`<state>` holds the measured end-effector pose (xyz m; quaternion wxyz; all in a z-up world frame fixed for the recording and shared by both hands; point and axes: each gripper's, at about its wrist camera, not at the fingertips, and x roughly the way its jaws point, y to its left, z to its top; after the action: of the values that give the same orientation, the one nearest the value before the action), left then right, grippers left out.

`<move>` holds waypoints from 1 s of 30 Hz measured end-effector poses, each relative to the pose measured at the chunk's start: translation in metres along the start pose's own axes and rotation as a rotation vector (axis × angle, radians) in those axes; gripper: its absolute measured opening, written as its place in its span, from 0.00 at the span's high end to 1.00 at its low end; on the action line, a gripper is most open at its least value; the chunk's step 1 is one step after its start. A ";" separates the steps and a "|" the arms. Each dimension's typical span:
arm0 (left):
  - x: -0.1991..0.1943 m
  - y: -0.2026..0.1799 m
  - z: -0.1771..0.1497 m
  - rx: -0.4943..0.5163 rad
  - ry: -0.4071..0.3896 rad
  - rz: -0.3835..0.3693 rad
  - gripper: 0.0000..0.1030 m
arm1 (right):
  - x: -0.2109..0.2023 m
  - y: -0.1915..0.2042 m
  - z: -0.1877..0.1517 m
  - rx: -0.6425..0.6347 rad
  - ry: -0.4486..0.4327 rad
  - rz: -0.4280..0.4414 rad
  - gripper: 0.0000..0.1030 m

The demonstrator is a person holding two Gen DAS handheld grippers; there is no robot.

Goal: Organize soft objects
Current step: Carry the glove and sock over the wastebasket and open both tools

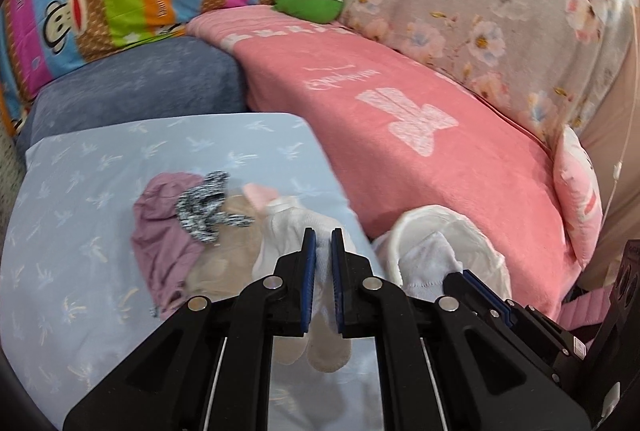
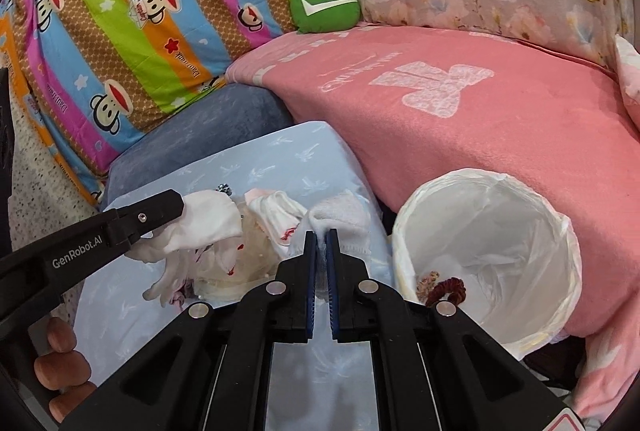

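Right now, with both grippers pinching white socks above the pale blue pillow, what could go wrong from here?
1. The left gripper holds its white sock by one edge, the rest dangling; it could slip out.
2. The right gripper's white sock lies beside the sock pile; lifting may drag neighbours along.
3. The lined bin sits against the pillow; a swinging sock could miss its rim.

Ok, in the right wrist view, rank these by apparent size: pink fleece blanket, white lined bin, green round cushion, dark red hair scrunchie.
1. Pink fleece blanket
2. White plastic-lined bin, though it sits nearer the camera
3. Green round cushion with a white tick, farther back, so its true size is unsure
4. Dark red hair scrunchie, inside the bin
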<state>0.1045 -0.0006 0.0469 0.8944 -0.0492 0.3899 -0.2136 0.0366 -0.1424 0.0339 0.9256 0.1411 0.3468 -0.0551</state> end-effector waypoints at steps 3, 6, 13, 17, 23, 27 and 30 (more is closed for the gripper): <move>0.005 -0.020 -0.001 0.031 0.002 -0.023 0.92 | -0.008 -0.025 0.003 0.037 -0.015 -0.031 0.95; 0.013 -0.042 -0.001 0.059 0.014 -0.054 0.92 | -0.014 -0.050 0.005 0.074 -0.025 -0.062 0.95; 0.033 -0.088 -0.005 0.127 0.061 -0.118 0.92 | -0.025 -0.097 0.003 0.145 -0.040 -0.116 0.95; 0.043 -0.107 -0.007 0.149 0.090 -0.150 0.92 | -0.027 -0.117 -0.001 0.177 -0.042 -0.137 0.95; 0.052 -0.125 -0.010 0.176 0.115 -0.177 0.91 | -0.027 -0.134 -0.004 0.203 -0.041 -0.155 0.95; 0.052 -0.132 -0.010 0.176 0.107 -0.214 0.91 | -0.025 -0.138 -0.006 0.211 -0.038 -0.160 0.95; 0.058 -0.136 -0.009 0.184 0.130 -0.221 0.76 | -0.022 -0.140 -0.005 0.216 -0.036 -0.161 0.95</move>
<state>0.0865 -0.1467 0.0365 0.8390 0.0044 0.4180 -0.3483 -0.0113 -0.2747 0.0142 0.9036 0.2105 0.3326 -0.1688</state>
